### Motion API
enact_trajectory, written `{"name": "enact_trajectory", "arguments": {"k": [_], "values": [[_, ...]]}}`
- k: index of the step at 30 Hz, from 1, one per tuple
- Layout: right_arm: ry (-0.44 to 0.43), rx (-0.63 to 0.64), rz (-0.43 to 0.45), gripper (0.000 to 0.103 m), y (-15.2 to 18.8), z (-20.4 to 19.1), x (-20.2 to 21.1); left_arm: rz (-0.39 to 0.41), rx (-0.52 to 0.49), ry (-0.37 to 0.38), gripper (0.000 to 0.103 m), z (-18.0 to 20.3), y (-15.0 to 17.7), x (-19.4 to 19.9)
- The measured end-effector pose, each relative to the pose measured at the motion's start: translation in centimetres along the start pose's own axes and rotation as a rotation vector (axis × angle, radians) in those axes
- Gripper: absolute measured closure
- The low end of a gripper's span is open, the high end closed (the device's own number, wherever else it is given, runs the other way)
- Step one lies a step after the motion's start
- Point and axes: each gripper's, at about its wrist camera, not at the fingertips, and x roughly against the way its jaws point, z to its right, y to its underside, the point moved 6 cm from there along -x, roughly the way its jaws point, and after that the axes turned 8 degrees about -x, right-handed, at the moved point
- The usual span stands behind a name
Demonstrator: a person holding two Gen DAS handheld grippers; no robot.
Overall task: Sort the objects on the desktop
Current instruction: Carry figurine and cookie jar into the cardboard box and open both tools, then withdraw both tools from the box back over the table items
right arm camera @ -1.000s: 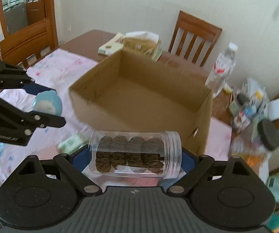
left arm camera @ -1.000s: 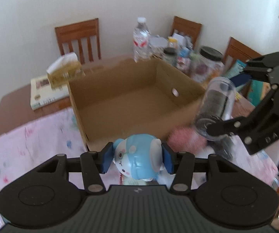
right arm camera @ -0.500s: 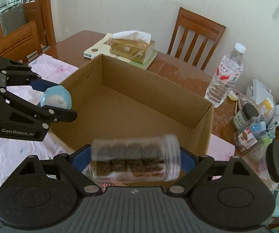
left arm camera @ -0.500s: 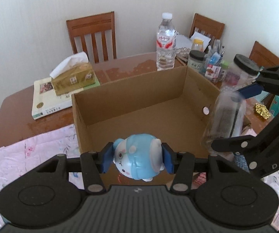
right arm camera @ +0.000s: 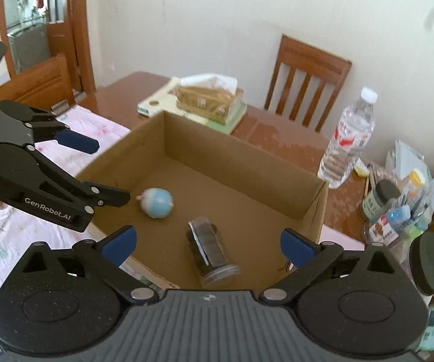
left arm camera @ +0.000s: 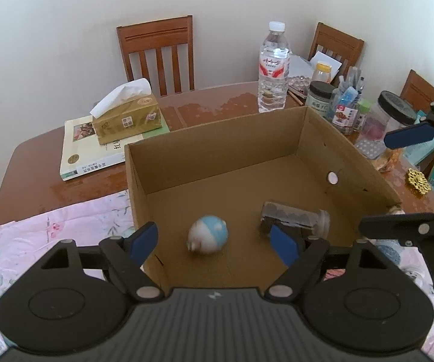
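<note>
An open cardboard box (left arm camera: 217,132) (right arm camera: 241,163) stands on the table. On its floor lie a blue-and-white round toy (left arm camera: 208,234) (right arm camera: 156,202) and a clear jar of dark pieces (left arm camera: 294,216) (right arm camera: 212,250), the jar on its side. My left gripper (left arm camera: 215,242) hovers open above the box's near wall, empty. My right gripper (right arm camera: 206,246) is open and empty too, above the box's near right side. Each gripper shows in the other's view: the right gripper (left arm camera: 398,178) at the box's right, the left gripper (right arm camera: 105,169) at its left.
A tissue box (left arm camera: 126,119) rests on a book (left arm camera: 96,150) behind the box. A water bottle (left arm camera: 272,66), small jars and a pen holder (left arm camera: 345,105) crowd the far right. A black-lidded jar (left arm camera: 389,126) stands at right. Pink cloth (left arm camera: 60,235) covers the near table. Chairs surround it.
Both grippers have opened over the box. The toy dropped from the left one and the jar from the right one; both now lie on the box floor.
</note>
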Motion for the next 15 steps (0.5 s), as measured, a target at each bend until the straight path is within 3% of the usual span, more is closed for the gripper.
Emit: {"name": "enact_trajectory", "arguments": {"k": [3, 6, 15], "values": [[-0.012, 0.054, 0.023, 0.000, 1.3, -0.9, 1.2, 0.020, -0.027, -0.006, 0.019, 0.5, 0.2, 1.2], [-0.011, 0.106, -0.011, 0.000, 3.7, -1.8, 1.5, 0.044, -0.045, -0.007, 0.016, 1.2, 1.2, 2.4], [0.033, 0.052, -0.117, 0.000, 10.7, -3.5, 3.2, 0.009, -0.080, 0.026, 0.014, 3.1, 6.3, 4.8]]}}
